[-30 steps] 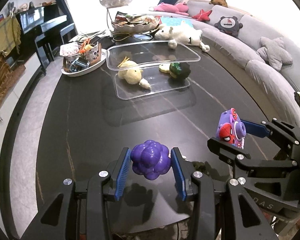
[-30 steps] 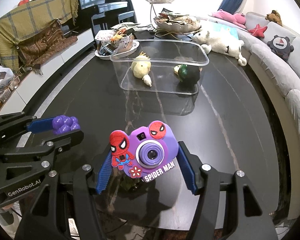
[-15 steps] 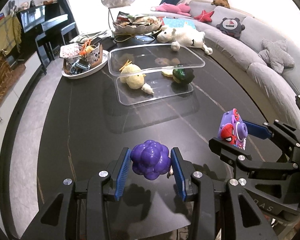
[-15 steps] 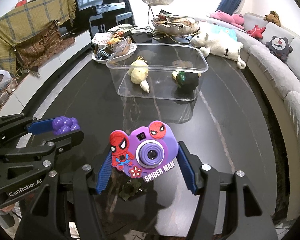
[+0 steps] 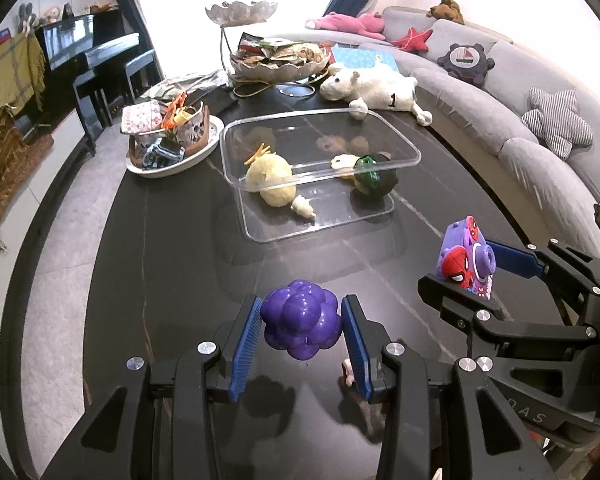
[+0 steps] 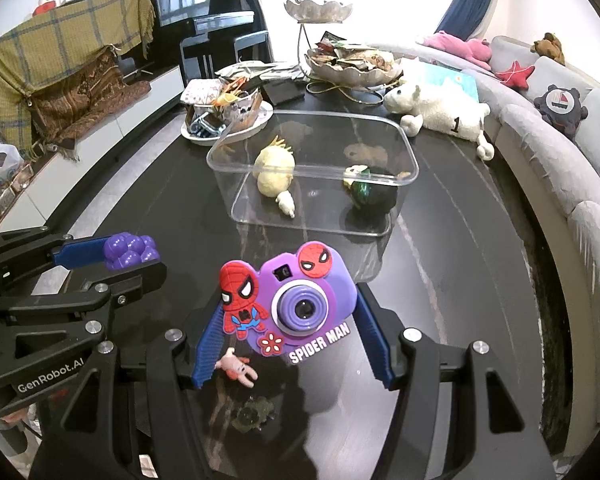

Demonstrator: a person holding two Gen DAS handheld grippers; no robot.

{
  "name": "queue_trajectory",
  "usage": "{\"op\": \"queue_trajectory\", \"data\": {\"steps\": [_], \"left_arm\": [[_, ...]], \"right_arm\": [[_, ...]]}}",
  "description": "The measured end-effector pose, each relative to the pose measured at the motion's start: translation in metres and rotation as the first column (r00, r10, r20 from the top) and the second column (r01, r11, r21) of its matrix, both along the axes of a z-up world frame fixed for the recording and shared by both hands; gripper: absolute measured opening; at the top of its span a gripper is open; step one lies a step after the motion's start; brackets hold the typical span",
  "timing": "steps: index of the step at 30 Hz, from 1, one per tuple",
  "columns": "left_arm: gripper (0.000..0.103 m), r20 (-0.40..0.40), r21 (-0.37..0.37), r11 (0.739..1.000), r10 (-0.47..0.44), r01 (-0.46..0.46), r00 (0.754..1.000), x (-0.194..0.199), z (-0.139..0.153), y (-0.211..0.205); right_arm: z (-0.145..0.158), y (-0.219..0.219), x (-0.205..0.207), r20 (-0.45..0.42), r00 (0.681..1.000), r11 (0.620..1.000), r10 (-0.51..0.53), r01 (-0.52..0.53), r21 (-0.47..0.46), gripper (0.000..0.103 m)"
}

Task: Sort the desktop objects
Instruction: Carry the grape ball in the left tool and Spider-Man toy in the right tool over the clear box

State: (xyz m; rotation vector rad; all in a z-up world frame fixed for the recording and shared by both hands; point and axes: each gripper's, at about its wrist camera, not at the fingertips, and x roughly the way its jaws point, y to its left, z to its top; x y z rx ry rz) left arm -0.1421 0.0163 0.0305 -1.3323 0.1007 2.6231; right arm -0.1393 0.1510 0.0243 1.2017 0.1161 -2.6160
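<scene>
My left gripper is shut on a purple bumpy ball, held above the dark table; the ball also shows in the right wrist view. My right gripper is shut on a purple Spider-Man toy camera, which also shows in the left wrist view. Ahead stands a clear plastic bin holding a yellow chick toy and a dark green toy; the bin also shows in the right wrist view. Both grippers are short of the bin.
A small pink figure and a dark green toy lie on the table under my right gripper. A white dish of clutter, a tiered snack bowl and a white plush stand behind the bin. A grey sofa curves along the right.
Both grippers have moved forward toward the bin with their toys still held. The small pink figure has come into view under them.
</scene>
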Motion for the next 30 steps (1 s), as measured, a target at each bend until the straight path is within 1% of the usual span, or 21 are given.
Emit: {"op": "queue_trajectory", "data": {"steps": [5,10,17,26,30], "left_arm": [[0.037,-0.015,-0.006,1.0,0.002,-0.002,1.0,-0.007,0.006,0.001],[0.037,-0.051,-0.016,1.0,0.004,-0.005,0.999,-0.014,0.014,0.002],[0.037,-0.084,0.0,1.0,0.008,-0.008,0.996,-0.028,0.024,0.0],[0.037,-0.087,0.011,1.0,0.013,-0.012,0.996,-0.052,0.03,0.0],[0.037,-0.095,0.001,1.0,0.011,-0.011,0.995,-0.059,0.032,0.001]], "right_arm": [[0.006,0.001,-0.009,-0.013,1.0,1.0,0.0,0.0,-0.007,0.057],[0.013,0.002,-0.018,-0.032,0.999,1.0,-0.002,0.001,-0.013,0.057],[0.024,0.001,-0.033,-0.057,0.998,1.0,-0.005,0.004,-0.007,0.057],[0.033,-0.002,-0.052,-0.077,0.997,1.0,0.015,-0.014,0.004,0.057],[0.035,-0.002,-0.06,-0.083,0.996,1.0,0.016,-0.016,0.002,0.057]]}}
